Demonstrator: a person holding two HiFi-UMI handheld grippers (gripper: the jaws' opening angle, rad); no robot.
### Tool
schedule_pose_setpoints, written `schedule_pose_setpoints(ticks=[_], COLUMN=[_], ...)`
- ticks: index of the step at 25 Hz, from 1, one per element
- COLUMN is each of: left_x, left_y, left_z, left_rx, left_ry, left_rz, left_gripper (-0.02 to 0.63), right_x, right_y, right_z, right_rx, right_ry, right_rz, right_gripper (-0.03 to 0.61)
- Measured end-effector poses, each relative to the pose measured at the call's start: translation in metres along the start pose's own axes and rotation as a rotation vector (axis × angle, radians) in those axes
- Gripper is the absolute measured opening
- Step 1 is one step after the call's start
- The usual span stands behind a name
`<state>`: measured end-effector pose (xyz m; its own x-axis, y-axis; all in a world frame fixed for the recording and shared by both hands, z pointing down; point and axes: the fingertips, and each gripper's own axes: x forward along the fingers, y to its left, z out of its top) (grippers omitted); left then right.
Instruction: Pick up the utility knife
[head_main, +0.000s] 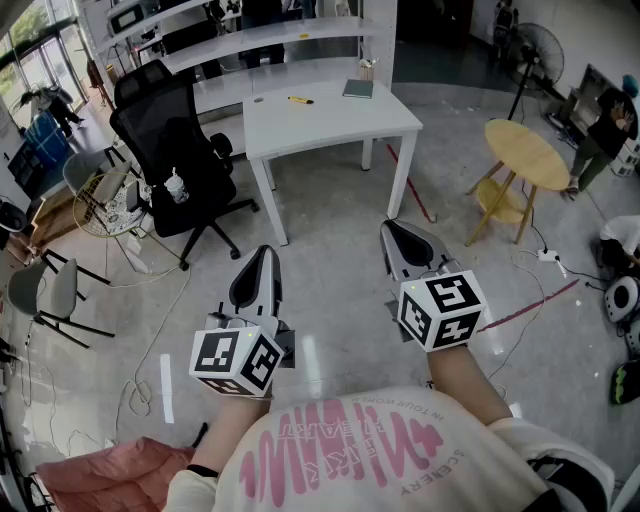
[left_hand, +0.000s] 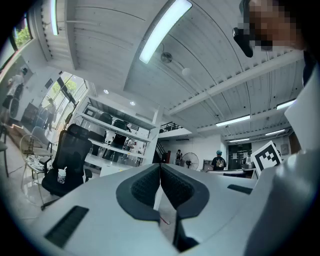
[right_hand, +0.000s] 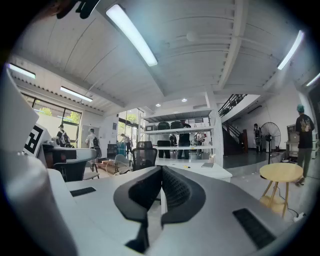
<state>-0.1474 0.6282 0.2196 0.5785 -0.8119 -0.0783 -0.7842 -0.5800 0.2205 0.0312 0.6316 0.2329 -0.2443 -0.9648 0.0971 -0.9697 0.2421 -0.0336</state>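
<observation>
Jaws pressed together on left gripper (head_main: 265, 252), tips meeting with nothing between them; same on right gripper (head_main: 392, 230), closed and empty. Hover side by side over grey floor (head_main: 330, 275), pointing towards white table (head_main: 330, 125). Yellow utility knife (head_main: 300, 100) flat on that table's top, near its far edge, well apart from both grippers. Dark notebook (head_main: 358, 88) to the right of it, by the far corner. Black office chair (head_main: 165, 150) left of the table, round wooden table (head_main: 525, 150) off to the right.
</observation>
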Motion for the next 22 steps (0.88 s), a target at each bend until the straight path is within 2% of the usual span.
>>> schedule_pose_setpoints(ticks=[9, 16, 22], left_x=[-0.004, -0.006, -0.014], left_y=[0.013, 0.037, 0.061], left_z=[0.003, 0.013, -0.002], left_rx=[-0.004, -0.024, -0.004], left_ry=[-0.006, 0.001, 0.001], left_rz=[0.0, -0.022, -0.051], left_gripper=[0.025, 0.025, 0.025], right_x=[0.006, 0.021, 0.031], right_y=[0.008, 0.027, 0.047], right_z=[-0.001, 0.003, -0.029], right_rx=[-0.005, 0.045, 0.045], right_ry=[0.005, -0.014, 0.016], right_rz=[-0.004, -0.006, -0.026], right_gripper=[0.012, 0.013, 0.012])
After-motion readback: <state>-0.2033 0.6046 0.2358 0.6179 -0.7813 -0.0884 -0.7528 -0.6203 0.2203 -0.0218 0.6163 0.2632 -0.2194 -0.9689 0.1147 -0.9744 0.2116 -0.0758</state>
